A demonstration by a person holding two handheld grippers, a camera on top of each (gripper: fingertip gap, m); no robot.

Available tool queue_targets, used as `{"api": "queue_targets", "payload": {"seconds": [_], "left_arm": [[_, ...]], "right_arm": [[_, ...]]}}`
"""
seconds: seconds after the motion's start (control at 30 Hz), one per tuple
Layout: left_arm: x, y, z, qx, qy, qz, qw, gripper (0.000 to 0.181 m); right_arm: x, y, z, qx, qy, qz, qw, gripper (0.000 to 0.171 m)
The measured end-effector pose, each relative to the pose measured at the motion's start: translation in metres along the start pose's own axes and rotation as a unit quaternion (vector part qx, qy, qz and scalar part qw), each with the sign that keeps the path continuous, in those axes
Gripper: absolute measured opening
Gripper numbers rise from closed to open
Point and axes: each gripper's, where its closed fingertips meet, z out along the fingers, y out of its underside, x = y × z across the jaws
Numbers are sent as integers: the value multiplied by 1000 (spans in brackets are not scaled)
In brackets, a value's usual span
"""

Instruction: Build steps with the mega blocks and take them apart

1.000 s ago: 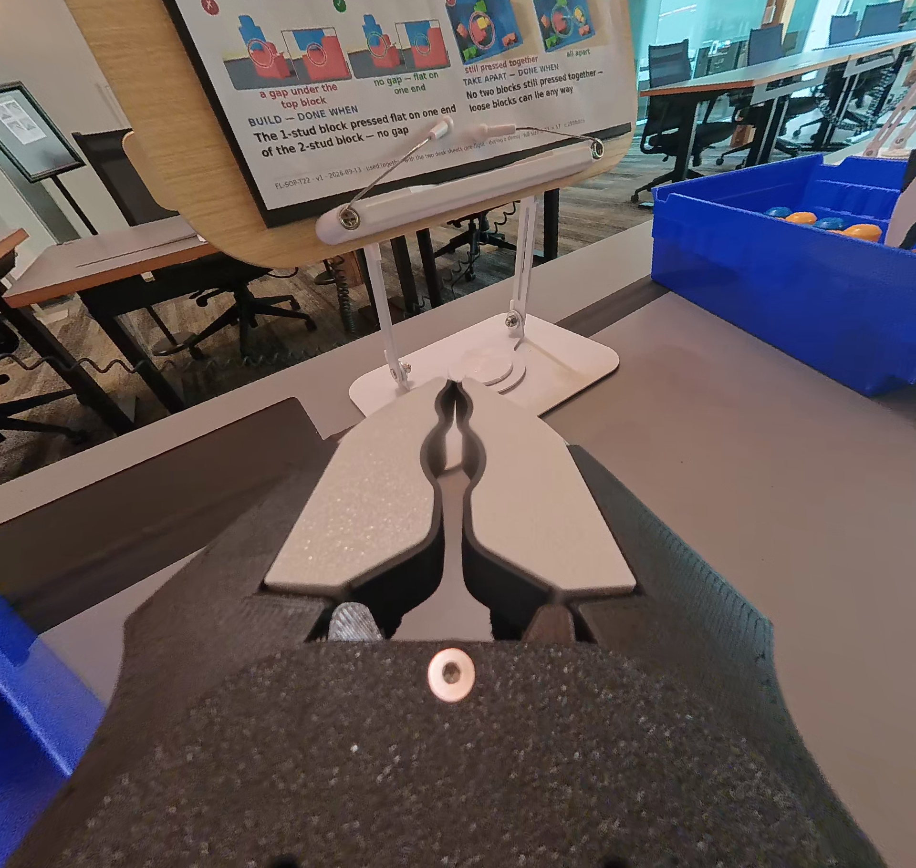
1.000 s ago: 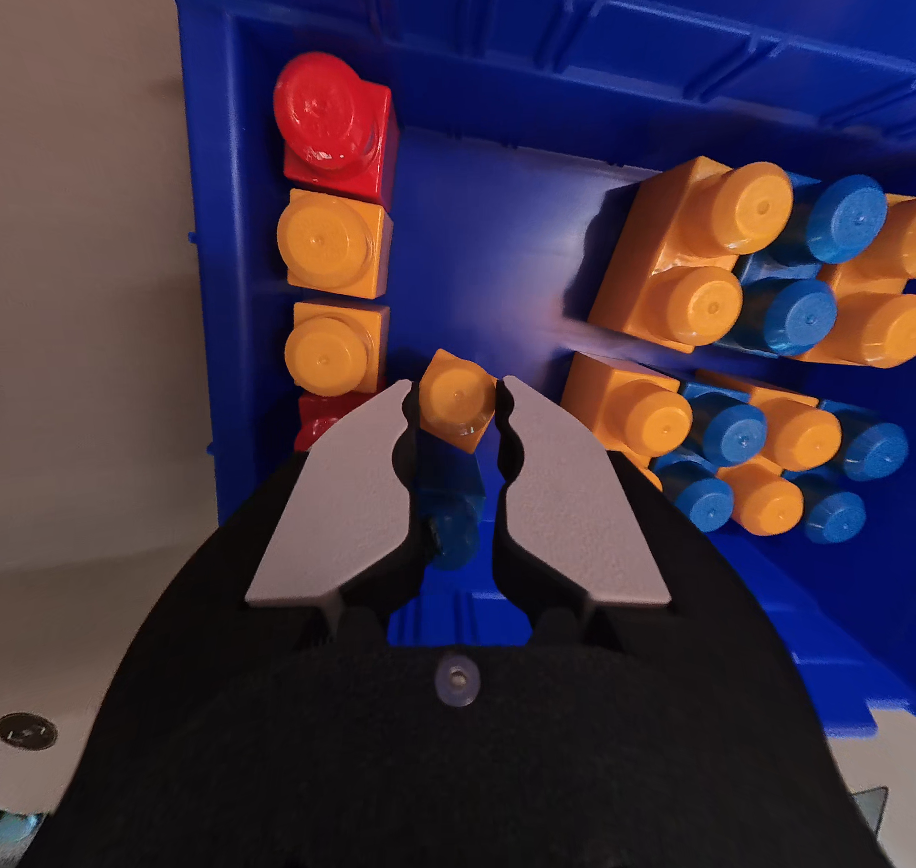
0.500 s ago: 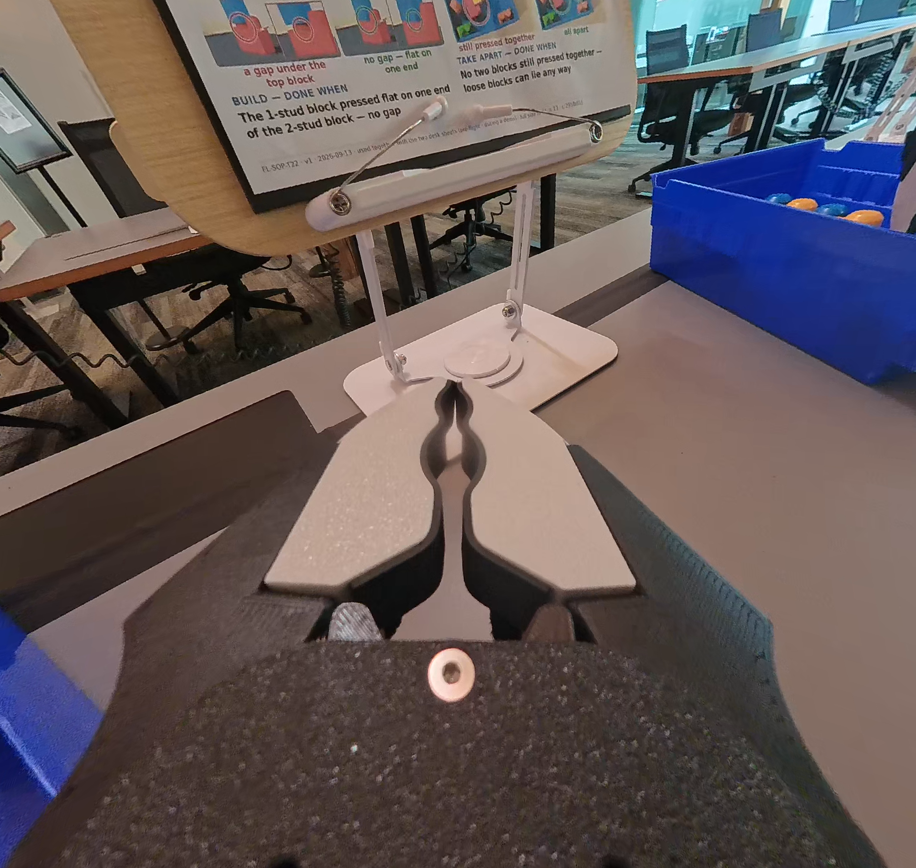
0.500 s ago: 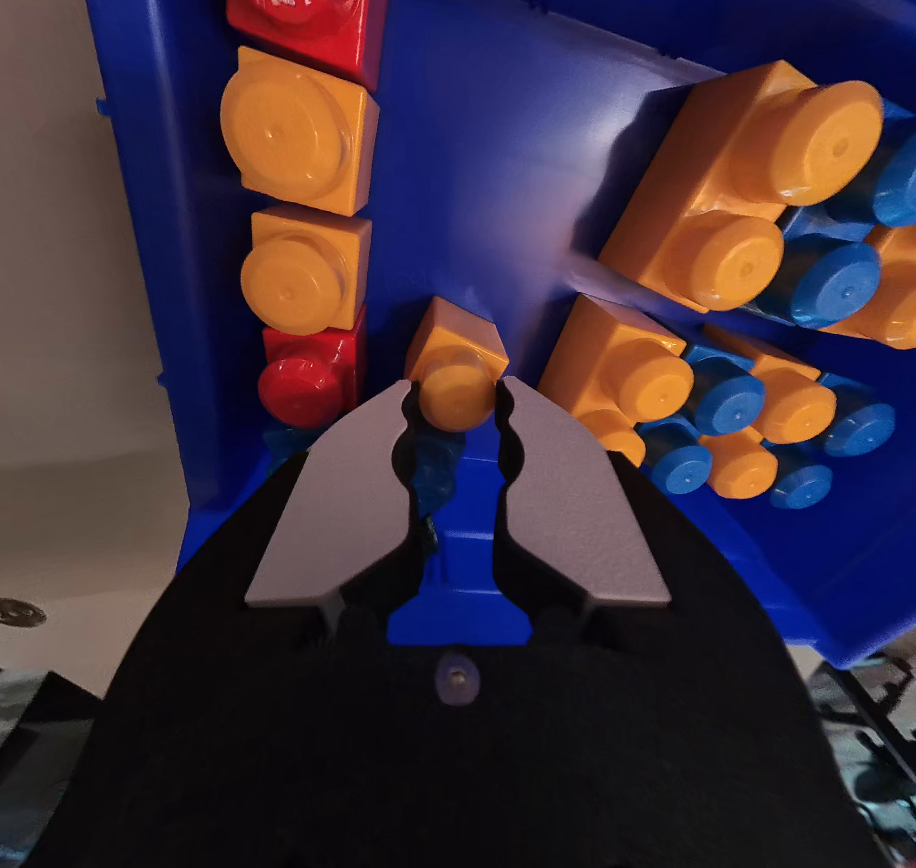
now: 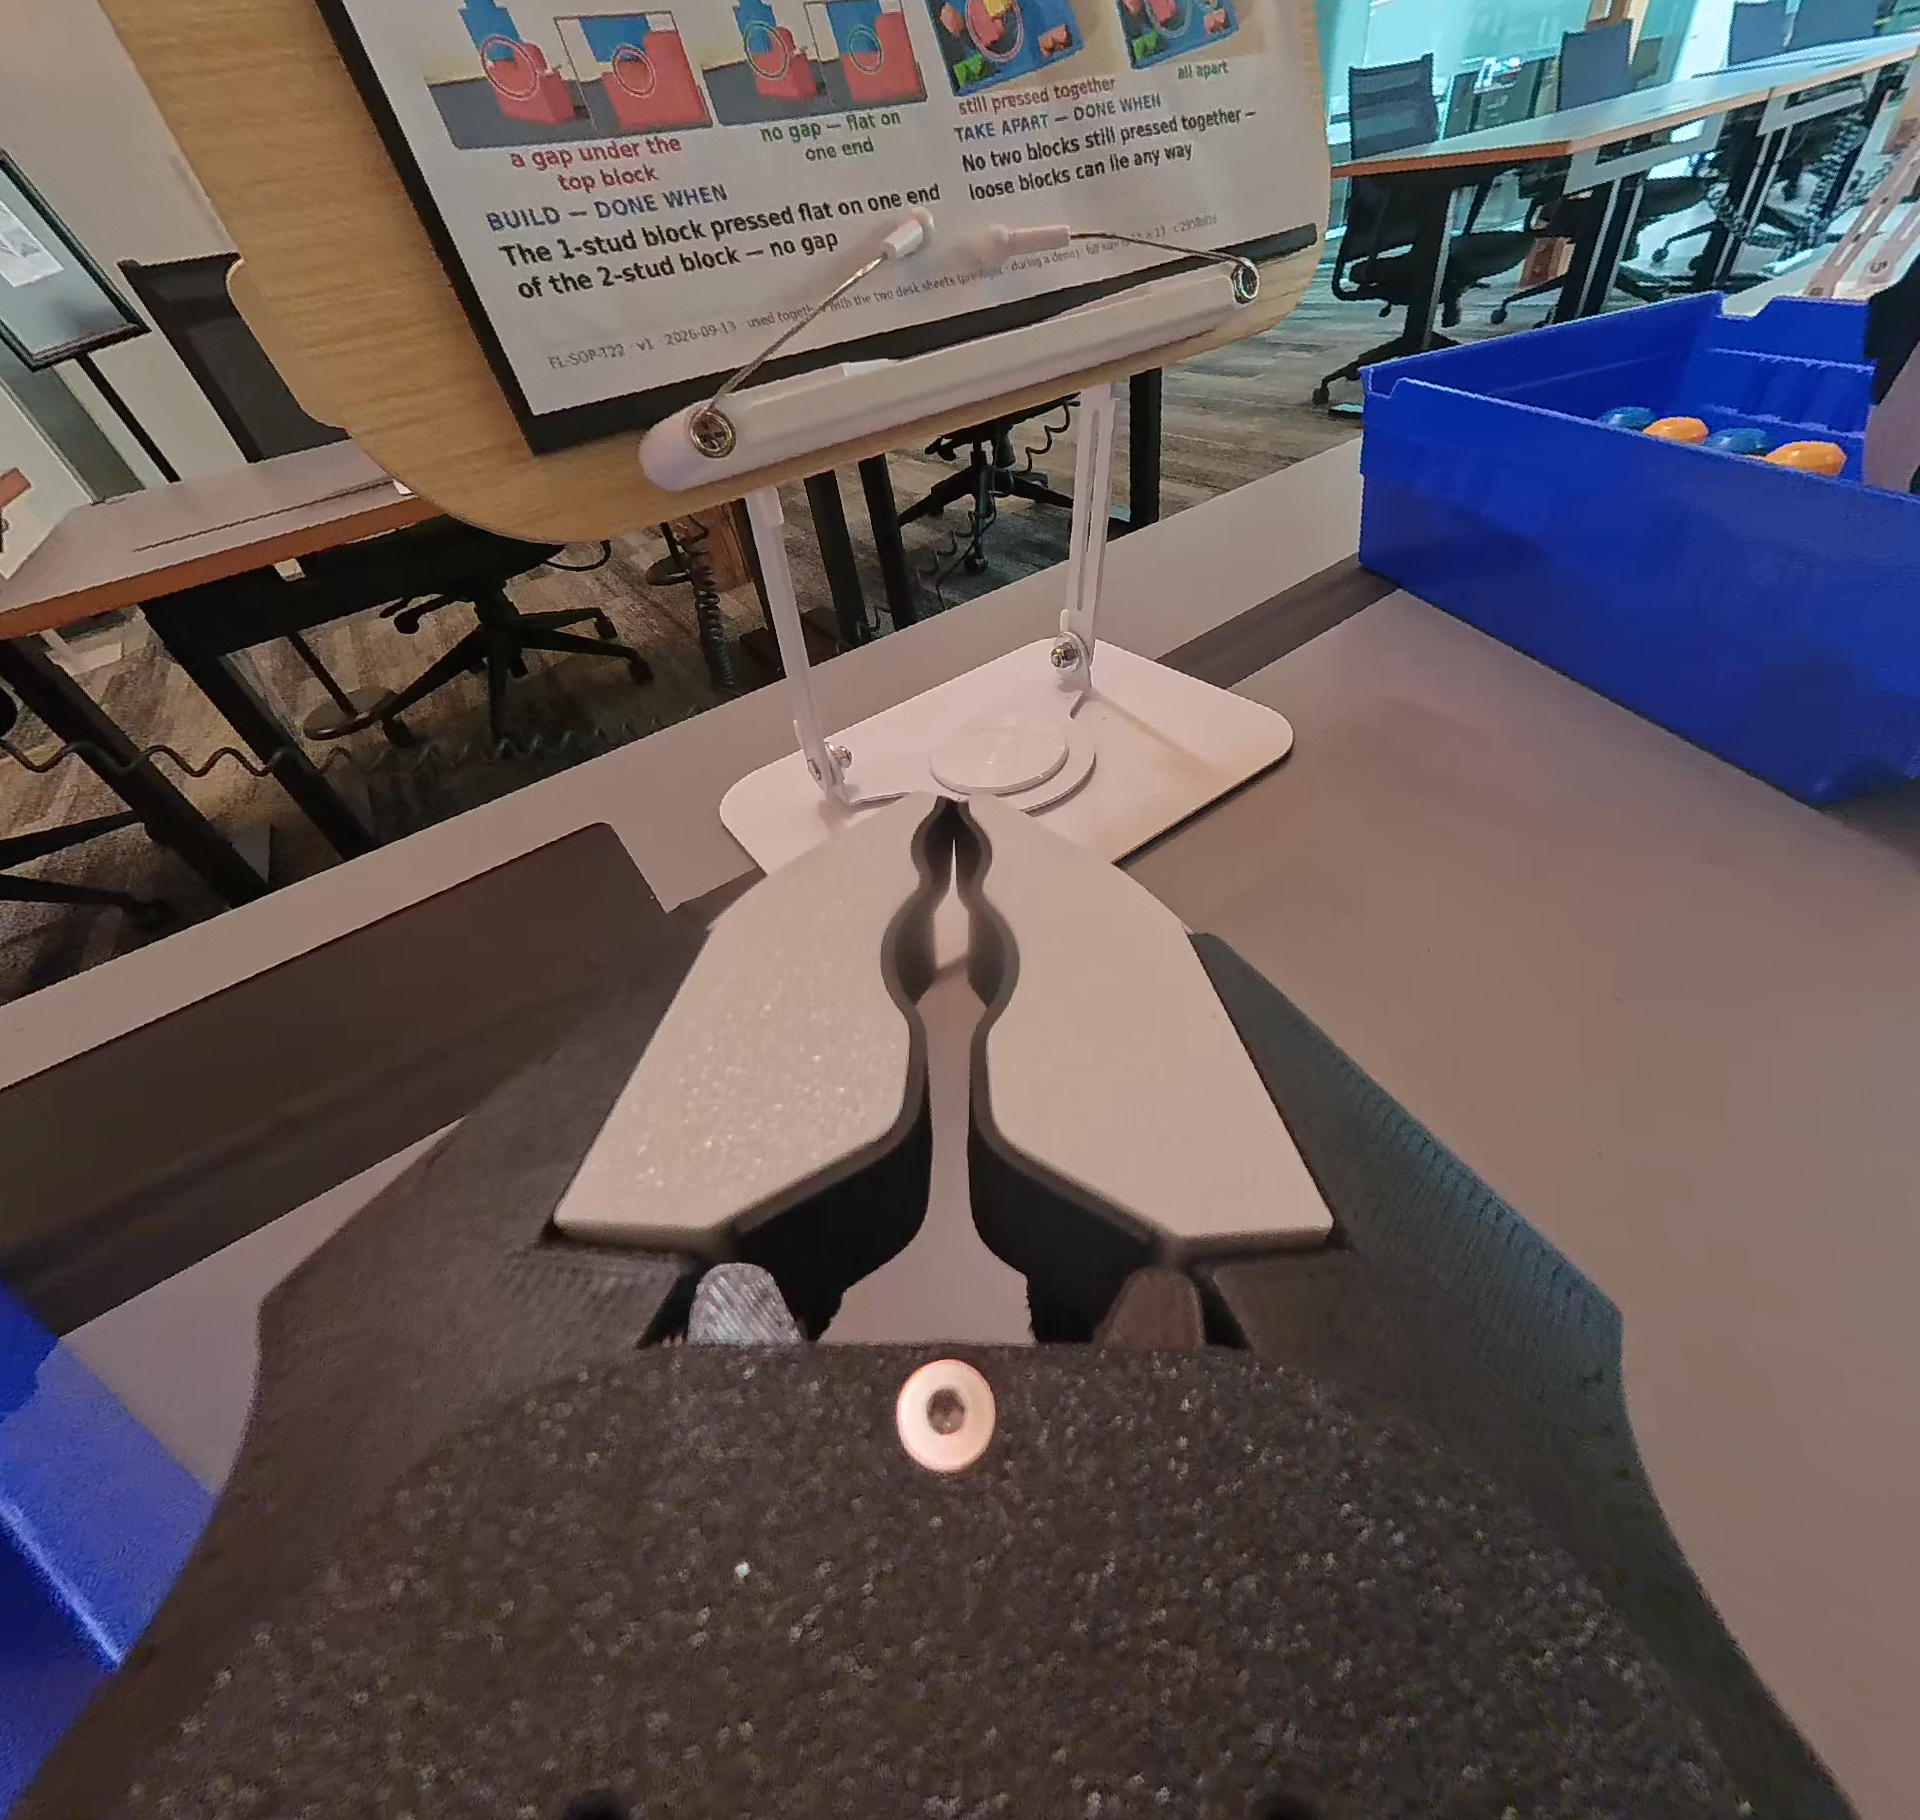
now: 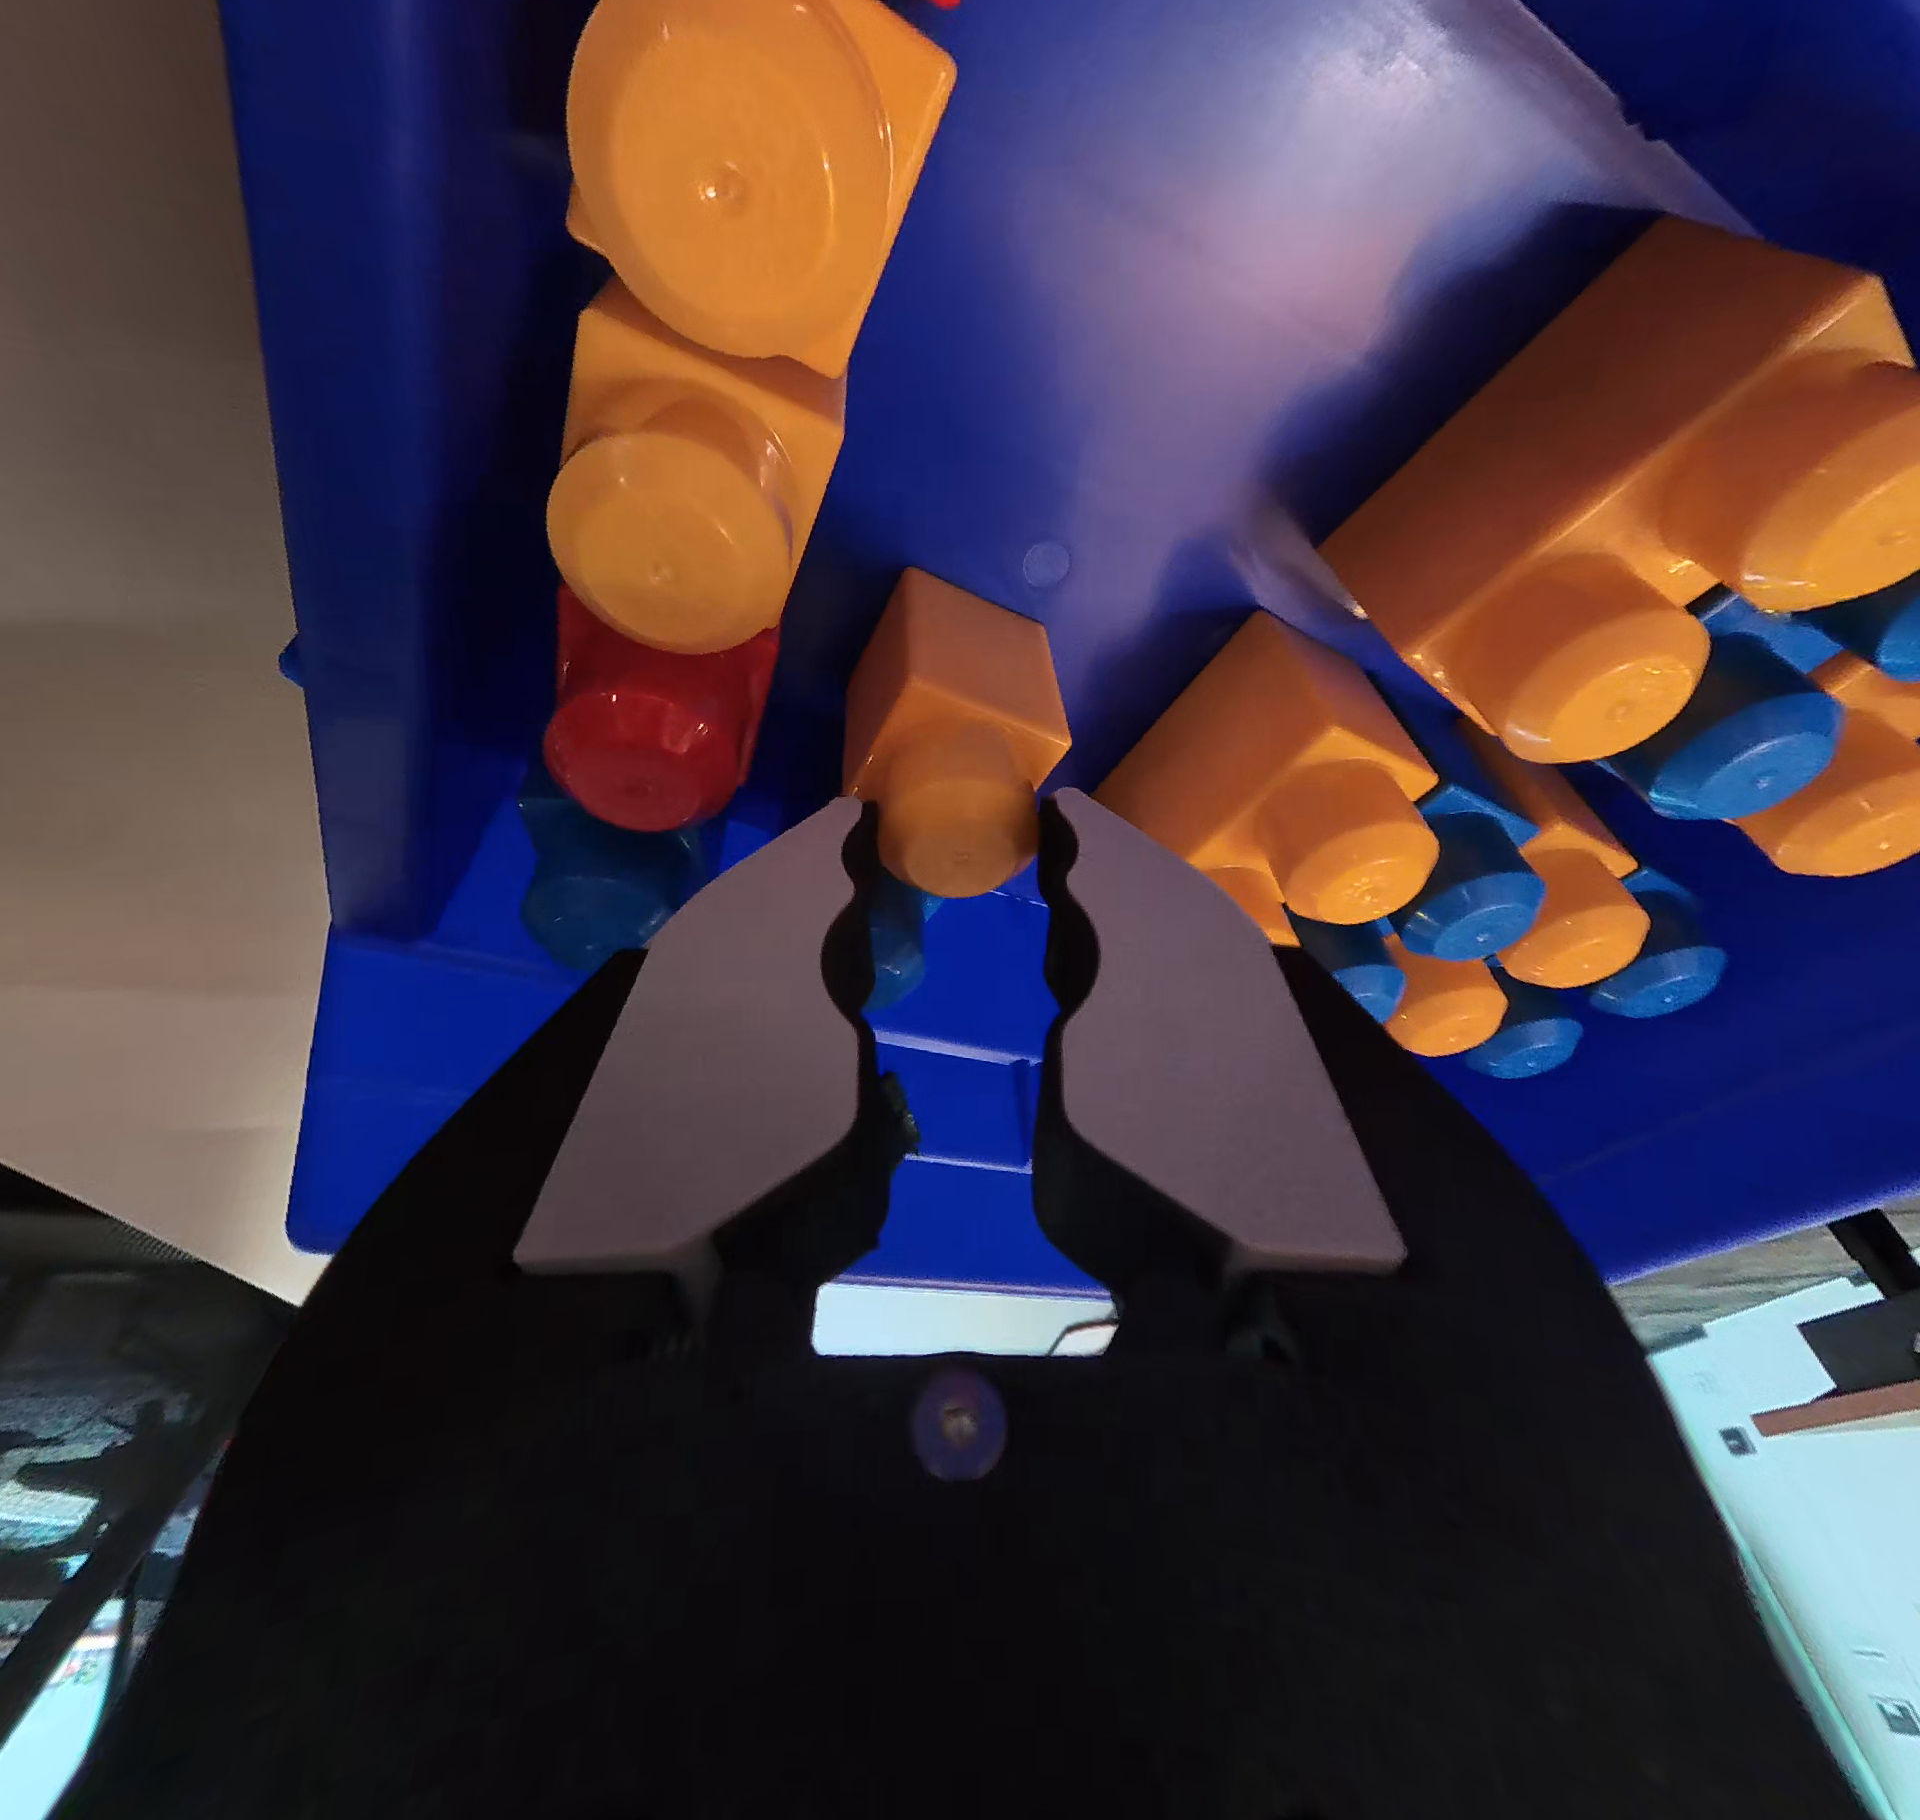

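My right gripper [image 6: 954,814] is shut on the stud of an orange one-stud block [image 6: 956,690], held low inside the blue bin [image 6: 1195,212], near its left front corner. Along the bin's left wall stand orange one-stud blocks [image 6: 727,149], a red one [image 6: 655,731] and a blue one [image 6: 592,897]. Orange two-stud blocks [image 6: 1621,544] and blue blocks [image 6: 1745,762] are packed at the right. My left gripper [image 5: 954,814] is shut and empty above the grey table [image 5: 1507,939], away from the bin [image 5: 1621,565], which shows at the right.
A document stand with an instruction sheet [image 5: 790,160] stands on a white base [image 5: 1143,731] just beyond my left gripper. A second blue bin's corner [image 5: 62,1521] shows at the lower left. A dark mat [image 5: 312,991] lies at the left. Office desks and chairs are behind. The tips of one gripper are about 45 centimeters away from the tips of the other.
My right gripper has moved lower and closer to the bin floor with the orange block between its fingers. My left gripper has shifted only slightly and stays shut.
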Motion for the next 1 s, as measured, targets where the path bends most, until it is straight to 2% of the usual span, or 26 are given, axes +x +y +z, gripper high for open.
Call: {"api": "queue_targets", "payload": {"seconds": [0.2,0.33,0.47,0.57,0.77,1.0], "left_arm": [[1,1,0,-1,0,2,1000,0],[1,1,0,-2,0,2,1000,0],[0,1,0,-1,-1,1,1000,0],[0,1,0,-2,0,1,1000,0],[1,0,0,1,-1,2,1000,0],[-1,-2,-1,4,-3,1,1000,0]], "right_arm": [[-1,1,0,1,1,17,1000,30],[-2,-1,-7,10,4,34,999,40],[8,-17,-35,71,44,53,995,40],[20,-43,-69,147,87,75,982,41],[41,-103,-127,286,166,139,933,39],[58,-175,-171,439,233,245,832,27]]}}
